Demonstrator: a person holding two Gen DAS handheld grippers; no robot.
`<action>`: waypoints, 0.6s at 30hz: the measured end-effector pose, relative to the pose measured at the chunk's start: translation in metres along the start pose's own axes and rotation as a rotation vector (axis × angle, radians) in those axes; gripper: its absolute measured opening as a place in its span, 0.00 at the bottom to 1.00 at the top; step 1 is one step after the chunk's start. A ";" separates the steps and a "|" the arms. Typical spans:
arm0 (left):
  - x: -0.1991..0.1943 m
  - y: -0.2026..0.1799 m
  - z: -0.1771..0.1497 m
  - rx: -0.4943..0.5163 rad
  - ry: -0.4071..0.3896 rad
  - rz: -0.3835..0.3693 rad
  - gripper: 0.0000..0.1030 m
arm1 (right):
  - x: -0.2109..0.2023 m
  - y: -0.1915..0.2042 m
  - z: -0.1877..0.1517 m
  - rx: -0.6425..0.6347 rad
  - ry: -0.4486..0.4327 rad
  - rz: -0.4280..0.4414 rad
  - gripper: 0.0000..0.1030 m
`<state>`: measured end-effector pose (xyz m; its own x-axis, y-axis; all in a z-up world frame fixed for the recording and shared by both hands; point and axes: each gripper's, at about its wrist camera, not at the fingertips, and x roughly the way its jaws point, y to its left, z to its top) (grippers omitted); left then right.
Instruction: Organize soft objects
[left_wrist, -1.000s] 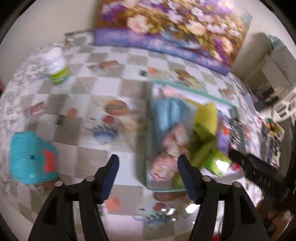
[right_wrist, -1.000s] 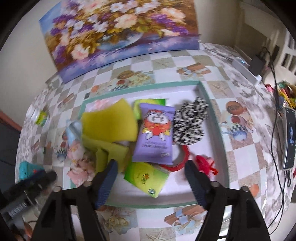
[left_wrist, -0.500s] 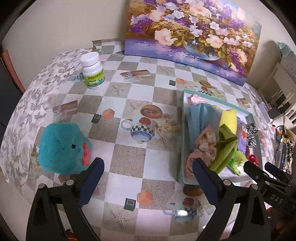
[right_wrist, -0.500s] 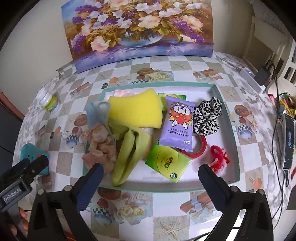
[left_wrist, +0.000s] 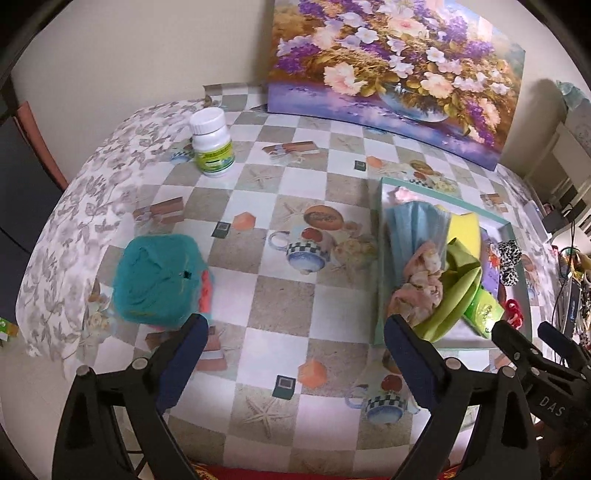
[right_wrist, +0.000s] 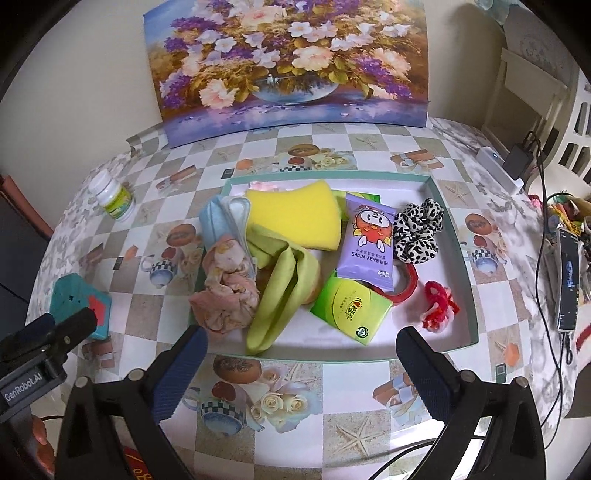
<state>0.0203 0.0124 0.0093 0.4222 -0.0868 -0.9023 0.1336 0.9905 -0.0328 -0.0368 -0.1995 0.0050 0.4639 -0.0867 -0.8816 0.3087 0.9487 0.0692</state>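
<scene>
Left hand-held gripper (left_wrist: 293, 341): jaws spread, empty, left of tray (right_wrist: 467, 254).
Right hand-held gripper (right_wrist: 301, 352): jaws spread, empty, just before tray.
Teal sponge (left_wrist: 159, 277): bench (left_wrist: 288, 295), well left of tray.

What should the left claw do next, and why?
Probably swing the left claw left and lower it over the teal soft toy. Both claws are open and empty, and that toy lies alone on the tablecloth, outside the tray where the cloths, yellow sponge and scrunchie are already gathered. It sits just ahead of the left finger, so the reach looks short.
</scene>
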 end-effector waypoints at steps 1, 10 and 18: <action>0.001 0.001 0.000 -0.002 0.005 0.011 0.93 | 0.000 0.000 0.000 0.000 -0.002 -0.001 1.00; -0.001 -0.001 -0.001 0.018 -0.009 0.073 0.93 | 0.001 0.000 0.000 0.002 -0.006 0.001 1.00; 0.001 -0.002 -0.001 0.021 -0.001 0.074 0.93 | 0.001 -0.001 0.002 0.000 -0.014 0.001 1.00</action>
<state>0.0196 0.0107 0.0084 0.4323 -0.0131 -0.9017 0.1206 0.9917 0.0434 -0.0353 -0.2007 0.0048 0.4761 -0.0903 -0.8748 0.3082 0.9488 0.0698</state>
